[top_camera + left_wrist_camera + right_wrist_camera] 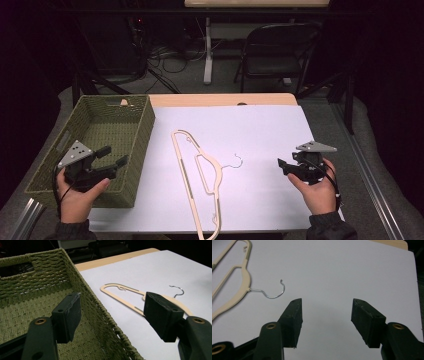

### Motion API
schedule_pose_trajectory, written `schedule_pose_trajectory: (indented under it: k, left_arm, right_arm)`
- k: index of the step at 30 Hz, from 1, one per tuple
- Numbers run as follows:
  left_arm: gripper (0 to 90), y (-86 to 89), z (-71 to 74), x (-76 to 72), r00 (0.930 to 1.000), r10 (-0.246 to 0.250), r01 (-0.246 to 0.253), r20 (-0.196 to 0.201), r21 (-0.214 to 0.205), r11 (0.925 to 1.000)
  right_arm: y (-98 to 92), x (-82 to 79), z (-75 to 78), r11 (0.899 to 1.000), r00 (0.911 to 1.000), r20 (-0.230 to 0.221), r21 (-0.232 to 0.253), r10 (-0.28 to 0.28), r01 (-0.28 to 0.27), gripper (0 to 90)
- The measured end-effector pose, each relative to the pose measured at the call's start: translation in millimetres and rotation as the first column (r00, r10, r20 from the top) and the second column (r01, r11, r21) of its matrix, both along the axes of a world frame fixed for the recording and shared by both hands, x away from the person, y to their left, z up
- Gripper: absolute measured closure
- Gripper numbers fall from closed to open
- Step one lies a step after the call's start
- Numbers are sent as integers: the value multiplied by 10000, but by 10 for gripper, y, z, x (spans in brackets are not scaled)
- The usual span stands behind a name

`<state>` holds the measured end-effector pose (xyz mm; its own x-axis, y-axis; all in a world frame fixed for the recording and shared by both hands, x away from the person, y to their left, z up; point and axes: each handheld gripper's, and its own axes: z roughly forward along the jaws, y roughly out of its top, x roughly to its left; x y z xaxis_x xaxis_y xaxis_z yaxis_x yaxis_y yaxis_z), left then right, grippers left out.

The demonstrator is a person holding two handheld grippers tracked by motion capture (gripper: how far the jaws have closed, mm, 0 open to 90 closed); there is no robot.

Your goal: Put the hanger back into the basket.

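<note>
We see a slim cream plastic hanger with a thin wire hook lying flat at the middle of the bench, on its smooth white sheet. A coarse green woven basket, rectangular, sits at the left. Our left gripper hovers above the basket's near corner, jaws wide apart, holding nothing. Our right gripper hangs right of the hook, also open and empty.

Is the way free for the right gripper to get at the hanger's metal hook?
Probably yes: the right gripper is open, and bare white sheet lies between it and the hook.
</note>
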<state>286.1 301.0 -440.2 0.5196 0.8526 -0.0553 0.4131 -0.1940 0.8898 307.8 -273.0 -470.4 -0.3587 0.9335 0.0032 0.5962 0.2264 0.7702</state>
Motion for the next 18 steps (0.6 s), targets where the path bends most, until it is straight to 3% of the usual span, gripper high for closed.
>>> schedule_pose_trajectory:
  k: [11, 13, 18]
  left_arm:
    - [305, -22, 9, -11, 9999, -119, 119, -93, -16, 9999]
    - [305, -20, 9, -12, 9999, -100, 99, -104, -34, 9999]
    - [307, -18, 10, -9, 9999, -69, 68, -137, -80, 9999]
  right_arm:
    - [251, 165, 79, 9952, 9920, -1043, -599, 711, -777, 439]
    - [283, 190, 83, 9944, 9913, -1047, -597, 801, -867, 438]
    - [452, 307, 159, 9832, 9787, -1539, -1013, 1356, -1522, 442]
